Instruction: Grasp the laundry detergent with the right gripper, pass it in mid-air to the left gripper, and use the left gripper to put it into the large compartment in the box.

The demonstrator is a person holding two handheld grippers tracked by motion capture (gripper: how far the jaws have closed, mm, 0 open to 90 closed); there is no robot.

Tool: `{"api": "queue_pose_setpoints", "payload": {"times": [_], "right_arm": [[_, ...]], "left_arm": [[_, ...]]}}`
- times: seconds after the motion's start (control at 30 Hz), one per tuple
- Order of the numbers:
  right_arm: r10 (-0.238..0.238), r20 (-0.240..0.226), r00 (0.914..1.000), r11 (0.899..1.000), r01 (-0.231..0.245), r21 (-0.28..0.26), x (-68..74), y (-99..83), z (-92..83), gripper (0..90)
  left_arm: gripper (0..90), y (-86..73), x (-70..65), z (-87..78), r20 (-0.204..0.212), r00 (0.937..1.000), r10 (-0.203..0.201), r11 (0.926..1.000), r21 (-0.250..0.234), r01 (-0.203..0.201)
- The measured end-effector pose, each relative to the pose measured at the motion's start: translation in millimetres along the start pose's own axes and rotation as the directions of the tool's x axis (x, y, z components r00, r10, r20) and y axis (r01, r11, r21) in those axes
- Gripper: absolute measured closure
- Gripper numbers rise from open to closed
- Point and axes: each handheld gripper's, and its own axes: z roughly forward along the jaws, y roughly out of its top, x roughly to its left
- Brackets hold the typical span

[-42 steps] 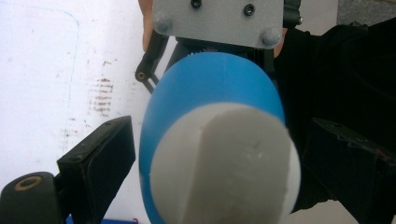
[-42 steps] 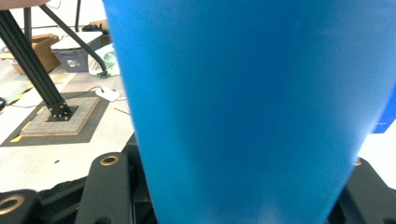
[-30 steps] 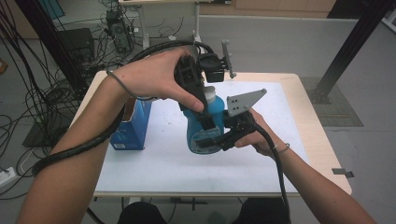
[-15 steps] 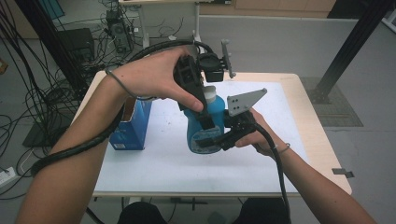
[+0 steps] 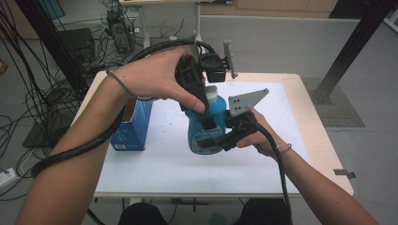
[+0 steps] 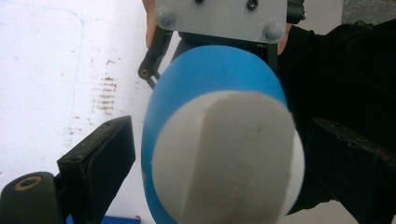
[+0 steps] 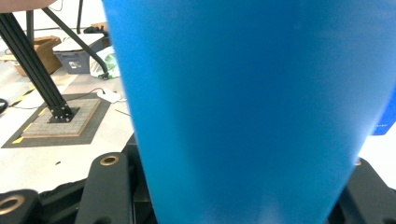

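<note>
Two grippers share one blue bottle (image 5: 202,133): right gripper (image 5: 213,140) clamps its body (steadying it), left gripper (image 5: 209,101) fingers (image 6: 100,161) wide around white cap (image 6: 229,158).

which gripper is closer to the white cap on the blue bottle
Left. The left gripper has its jaws either side of the white cap, while the right gripper clamps the blue bottle lower on its body.

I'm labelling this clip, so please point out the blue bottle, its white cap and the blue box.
blue bottle (image 5: 201,133): high view, front of its body.
white cap (image 6: 229,158): left gripper view, flat top.
blue box (image 5: 133,126): high view, side facing the person.
</note>
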Motion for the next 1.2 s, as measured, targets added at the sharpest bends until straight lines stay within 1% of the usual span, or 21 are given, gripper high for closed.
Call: {"api": "queue_pose_setpoints", "payload": {"times": [0.23, 0.3, 0.4, 0.43, 0.57, 0.63, 0.83, 0.93, 1.0, 1.1, 1.2], "right_arm": [[0.000, -0.002, 1.0000, 1.000, 0.000, 0.000, 0.7, 0.7, 0.2, 42.4], [-0.004, -0.003, 1.0000, 1.000, 0.004, 0.002, 0.6, 0.8, 0.3, 42.4], [0.002, -0.004, 1.0000, 1.000, -0.002, 0.002, 1.3, 1.2, 0.5, 42.4], [-0.003, -0.003, 1.0000, 1.000, 0.003, 0.003, 1.0, 1.3, 0.5, 42.4], [-0.003, -0.005, 1.0000, 1.000, 0.003, 0.000, 1.4, 1.8, 0.8, 42.4], [-0.003, -0.005, 1.0000, 1.000, 0.003, 0.000, 1.5, 1.8, 1.1, 42.3], [-0.007, -0.005, 1.0000, 1.000, 0.007, 0.003, 1.7, 2.0, 1.2, 42.4], [-0.005, -0.007, 1.0000, 1.000, 0.005, 0.003, 2.0, 2.2, 1.3, 42.4], [-0.011, -0.007, 0.9999, 1.000, 0.011, 0.005, 1.9, 2.3, 1.3, 42.4], [-0.009, -0.008, 0.9999, 1.000, 0.009, 0.005, 2.2, 2.5, 1.4, 42.4], [-0.007, -0.010, 0.9999, 1.000, 0.007, 0.004, 2.1, 2.4, 1.6, 42.3]], "left_arm": [[9.7, 0.3, -0.4, 1.2, -0.003, 1.0000, -0.002, 1.0000, 0.008, 0.002], [9.8, 0.7, -0.3, 1.6, -0.001, 1.0000, 0.003, 0.9999, 0.013, -0.003], [10.0, 1.9, -1.0, 3.2, 0.000, 1.0000, 0.002, 0.9998, 0.018, -0.002], [10.1, 2.4, -1.3, 3.5, -0.001, 1.0000, 0.005, 0.9998, 0.021, -0.005], [12.3, 3.9, -1.0, 2.9, -0.003, 0.9999, 0.013, 0.9996, 0.026, -0.013], [13.1, 4.2, -1.2, 3.0, -0.001, 1.0000, 0.007, 0.9997, 0.022, -0.007], [17.7, 4.7, -0.5, 1.6, -0.002, 1.0000, 0.009, 0.9997, 0.021, -0.009], [18.5, 5.0, -0.2, 1.4, 0.000, 1.0000, 0.007, 0.9997, 0.024, -0.007], [19.7, 5.5, -0.1, 1.8, -0.001, 1.0000, 0.001, 0.9998, 0.020, -0.001], [20.7, 6.1, 0.6, 2.8, 0.002, 1.0000, 0.002, 0.9995, 0.032, -0.002], [21.0, 6.3, 1.3, 3.3, 0.002, 1.0000, 0.001, 0.9995, 0.033, -0.001]]}}
